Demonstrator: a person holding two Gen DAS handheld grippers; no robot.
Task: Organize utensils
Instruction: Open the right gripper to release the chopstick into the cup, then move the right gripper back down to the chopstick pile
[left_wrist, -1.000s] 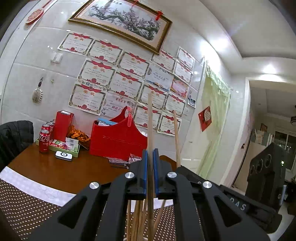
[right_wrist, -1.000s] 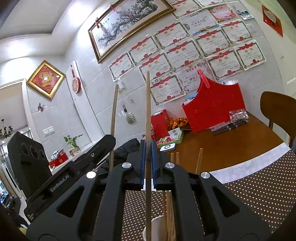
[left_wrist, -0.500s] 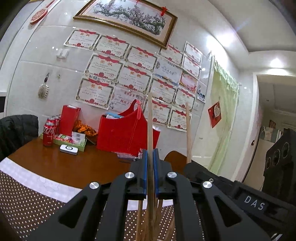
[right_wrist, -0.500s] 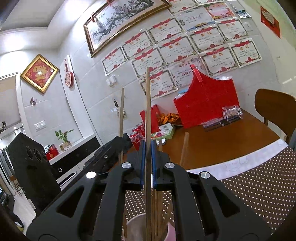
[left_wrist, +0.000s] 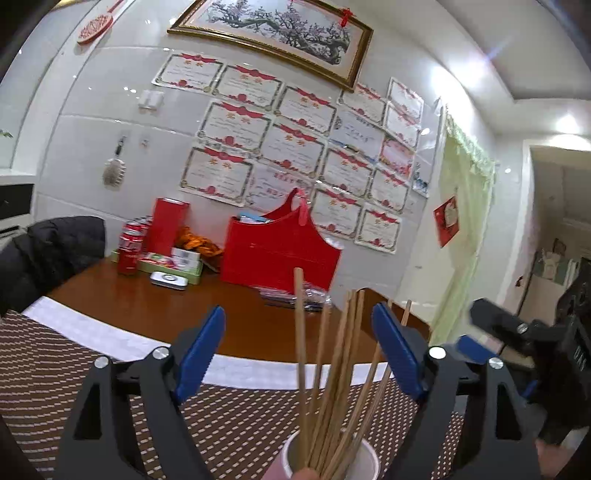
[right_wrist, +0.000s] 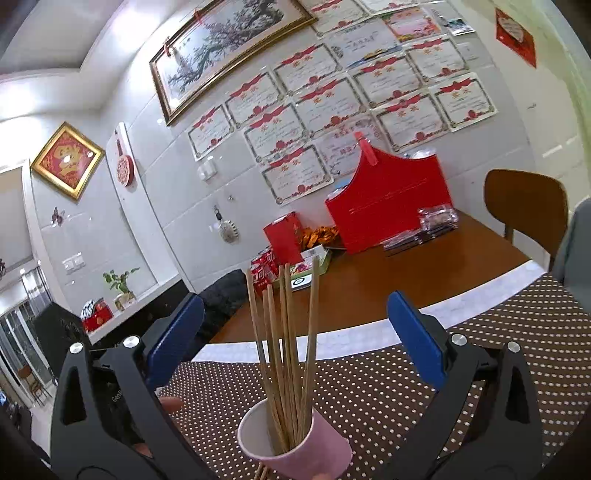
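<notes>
A pink paper cup (right_wrist: 295, 439) stands on the dotted brown placemat (right_wrist: 480, 362) and holds several wooden chopsticks (right_wrist: 284, 350) that lean upright in it. The cup (left_wrist: 330, 459) and chopsticks (left_wrist: 332, 369) also show low in the left wrist view. My left gripper (left_wrist: 299, 347) is open and empty, its blue pads on either side of the chopsticks' tops. My right gripper (right_wrist: 295, 339) is open and empty, also straddling the chopsticks above the cup. The right gripper's body (left_wrist: 532, 350) shows at the right of the left wrist view.
A red basket (right_wrist: 391, 206), red box (right_wrist: 284, 236), soda cans (left_wrist: 129, 247), snack packets (right_wrist: 436, 221) and a white device (left_wrist: 168, 278) sit at the far side of the brown table (right_wrist: 388, 280). A wooden chair (right_wrist: 524, 206) stands right, a dark jacket (left_wrist: 48, 251) left.
Both grippers were shut on one chopstick each, held upright over the cup. Now both have opened and the chopsticks stand in the cup with the others.
</notes>
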